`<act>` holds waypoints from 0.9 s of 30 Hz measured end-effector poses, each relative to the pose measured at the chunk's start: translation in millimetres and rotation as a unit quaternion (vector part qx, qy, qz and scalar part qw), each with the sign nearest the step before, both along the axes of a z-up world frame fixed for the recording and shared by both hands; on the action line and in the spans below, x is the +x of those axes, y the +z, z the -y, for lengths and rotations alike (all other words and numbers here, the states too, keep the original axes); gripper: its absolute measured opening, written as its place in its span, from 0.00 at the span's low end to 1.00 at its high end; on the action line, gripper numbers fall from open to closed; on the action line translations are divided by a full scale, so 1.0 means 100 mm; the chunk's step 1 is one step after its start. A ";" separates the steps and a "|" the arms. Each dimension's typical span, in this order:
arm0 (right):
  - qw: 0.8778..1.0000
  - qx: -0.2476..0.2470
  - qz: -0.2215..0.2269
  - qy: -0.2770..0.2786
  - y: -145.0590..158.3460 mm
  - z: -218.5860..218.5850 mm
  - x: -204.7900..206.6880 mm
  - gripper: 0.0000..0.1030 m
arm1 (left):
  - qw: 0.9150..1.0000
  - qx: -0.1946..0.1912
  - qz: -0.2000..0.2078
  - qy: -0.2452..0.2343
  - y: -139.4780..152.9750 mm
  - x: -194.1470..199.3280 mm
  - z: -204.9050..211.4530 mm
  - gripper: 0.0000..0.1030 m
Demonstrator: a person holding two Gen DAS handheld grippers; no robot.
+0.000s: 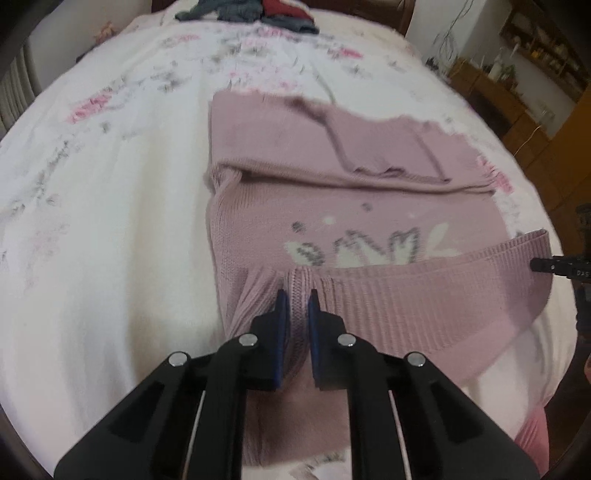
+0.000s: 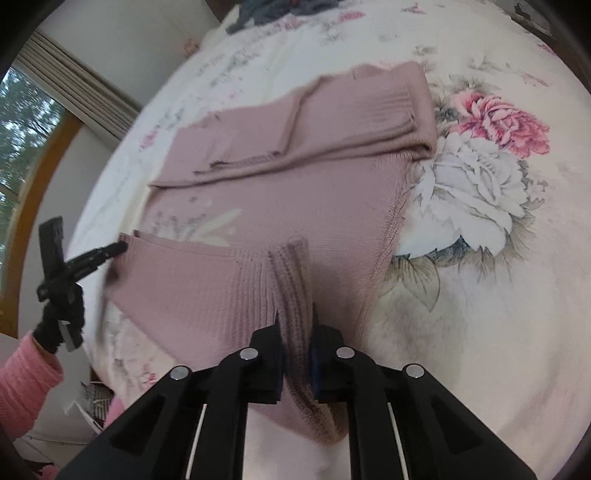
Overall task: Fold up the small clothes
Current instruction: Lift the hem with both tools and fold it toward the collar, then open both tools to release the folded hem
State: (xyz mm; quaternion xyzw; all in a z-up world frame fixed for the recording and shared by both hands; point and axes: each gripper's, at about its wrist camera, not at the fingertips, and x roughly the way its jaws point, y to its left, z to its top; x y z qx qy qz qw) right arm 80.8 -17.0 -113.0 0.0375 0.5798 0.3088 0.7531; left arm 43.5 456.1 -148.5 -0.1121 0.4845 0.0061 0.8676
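Pink knit sweater [image 1: 332, 206] lay on floral bedsheet [image 1: 110, 221], sleeves folded across its upper half. Left gripper [image 1: 295, 295] clamped on ribbed hem [image 1: 406, 291], lifted clear of the sheet. Right gripper [image 2: 295, 317] pinched the same hem further along. Dark clothes pile [image 1: 251, 11] sat at far edge.

Soft, even indoor light, both my views smeared by motion.

Ahead of my fingers [image 1: 282, 314] the sweater [image 1: 332, 206] and bedspread [image 1: 110, 221] blur; daylight enters through the window [image 2: 26, 147] far left of my right fingers [image 2: 275, 332]; fisheye edges curve into dark vignette.
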 end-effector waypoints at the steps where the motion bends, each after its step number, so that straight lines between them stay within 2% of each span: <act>1: 1.000 0.013 0.000 -0.005 0.05 0.04 -0.04 0.10 | 1.000 0.000 0.008 0.000 0.05 -0.05 0.01 0.09; 6: 0.998 0.052 0.005 -0.027 0.21 0.16 -0.13 0.10 | 0.999 0.006 0.046 0.006 0.35 -0.20 0.04 0.09; 10: 0.996 0.079 0.027 -0.037 0.51 0.15 -0.01 0.09 | 0.996 0.007 0.083 0.011 0.67 -0.11 0.00 0.08; 16: 0.992 0.086 0.081 -0.046 1.07 0.03 0.50 0.09 | 0.990 0.026 0.138 0.025 1.16 0.42 -0.11 0.08; 19: 0.990 0.082 0.099 -0.058 1.25 -0.06 0.83 0.09 | 0.986 0.039 0.157 0.038 1.31 0.75 -0.17 0.08; 23: 0.989 0.073 0.109 -0.070 1.32 -0.19 1.22 0.09 | 0.984 0.046 0.161 0.056 1.34 1.19 -0.28 0.08; 27: 0.989 0.051 0.103 -0.088 1.18 -0.32 1.63 0.09 | 0.986 0.050 0.144 0.071 1.21 1.55 -0.40 0.08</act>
